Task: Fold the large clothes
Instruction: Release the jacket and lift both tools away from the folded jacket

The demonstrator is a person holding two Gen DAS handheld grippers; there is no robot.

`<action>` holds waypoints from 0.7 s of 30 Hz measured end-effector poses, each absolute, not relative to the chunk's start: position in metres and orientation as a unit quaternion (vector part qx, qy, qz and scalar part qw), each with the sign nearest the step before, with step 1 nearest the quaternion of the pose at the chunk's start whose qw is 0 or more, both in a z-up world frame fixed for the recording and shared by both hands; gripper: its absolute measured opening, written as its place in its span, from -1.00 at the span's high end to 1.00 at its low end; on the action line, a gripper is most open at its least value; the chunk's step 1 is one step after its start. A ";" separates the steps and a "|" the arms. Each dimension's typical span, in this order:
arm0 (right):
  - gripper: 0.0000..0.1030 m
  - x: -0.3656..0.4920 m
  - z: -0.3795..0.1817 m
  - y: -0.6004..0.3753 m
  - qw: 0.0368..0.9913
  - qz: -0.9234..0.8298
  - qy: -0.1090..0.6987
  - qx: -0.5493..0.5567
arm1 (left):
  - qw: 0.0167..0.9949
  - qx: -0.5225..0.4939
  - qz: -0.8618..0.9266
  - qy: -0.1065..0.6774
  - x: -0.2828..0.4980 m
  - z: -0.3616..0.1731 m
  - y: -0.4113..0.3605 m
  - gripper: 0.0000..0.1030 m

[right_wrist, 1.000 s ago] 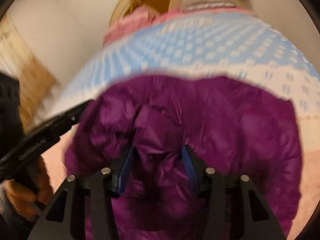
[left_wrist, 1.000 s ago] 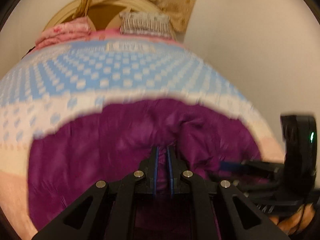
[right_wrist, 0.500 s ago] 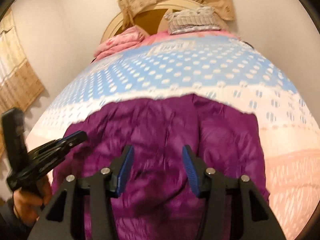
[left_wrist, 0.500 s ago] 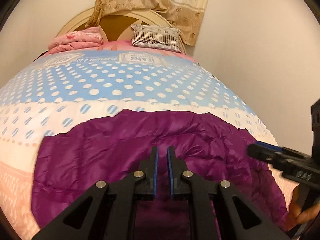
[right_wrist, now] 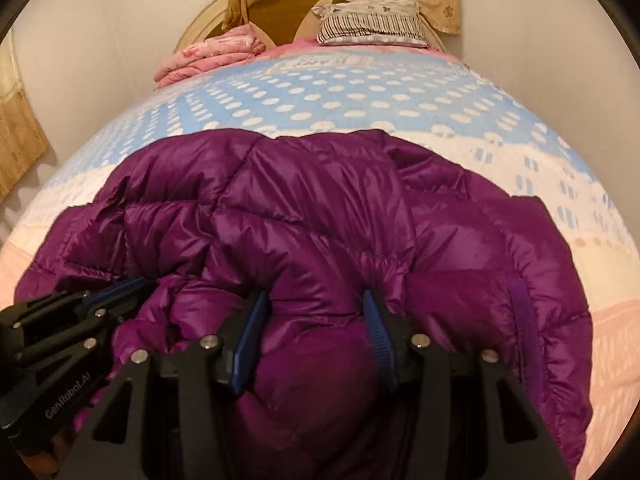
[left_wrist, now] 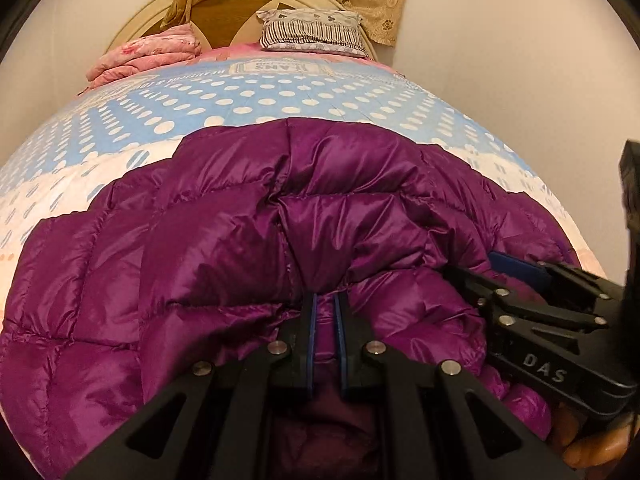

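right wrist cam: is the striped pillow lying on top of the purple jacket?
No, the striped pillow sits at the far end of the bed by the headboard, well apart from the purple jacket at the near end.

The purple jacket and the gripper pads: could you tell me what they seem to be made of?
Purple jacket: probably thin nylon or polyester shell over puffy fill; it is glossy and quilted in stitched panels. Pads of the right gripper: blue, matte and ribbed, likely rubber or soft plastic.

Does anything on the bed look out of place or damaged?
Nothing stands out. The purple jacket lies bunched on the bed, gripped by the left gripper and right gripper; no tear shows. The pillow and pink blanket sit at the headboard.
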State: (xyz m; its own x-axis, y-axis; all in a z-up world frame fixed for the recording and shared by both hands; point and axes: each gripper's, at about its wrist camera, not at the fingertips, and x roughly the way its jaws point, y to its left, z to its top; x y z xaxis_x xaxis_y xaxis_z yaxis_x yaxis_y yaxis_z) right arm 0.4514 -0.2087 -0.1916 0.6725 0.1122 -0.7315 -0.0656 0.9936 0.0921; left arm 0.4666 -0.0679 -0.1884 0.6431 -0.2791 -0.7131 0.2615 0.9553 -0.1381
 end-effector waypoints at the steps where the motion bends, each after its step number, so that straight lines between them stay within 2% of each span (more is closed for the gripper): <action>1: -0.02 0.451 -0.190 -0.206 0.914 0.044 0.403 0.026 | 0.904 -0.007 -0.154 0.398 0.466 -0.189 -0.067 0.84; 5: -0.02 0.416 -0.154 -0.211 0.927 0.043 0.368 0.064 | 0.882 0.011 -0.186 0.433 0.444 -0.169 -0.059 0.84; 13: -0.09 0.197 -0.002 -0.264 0.981 0.029 0.178 0.073 | 0.916 -0.022 -0.212 0.339 0.303 -0.086 0.046 0.84; 18: -0.23 0.057 0.049 -0.300 0.989 -0.030 0.114 0.092 | 0.919 -0.080 -0.195 0.334 0.238 -0.075 0.125 0.84; 21: -0.56 0.000 0.066 -0.316 0.988 -0.040 0.100 0.111 | 0.917 -0.088 -0.180 0.346 0.205 -0.084 0.155 0.84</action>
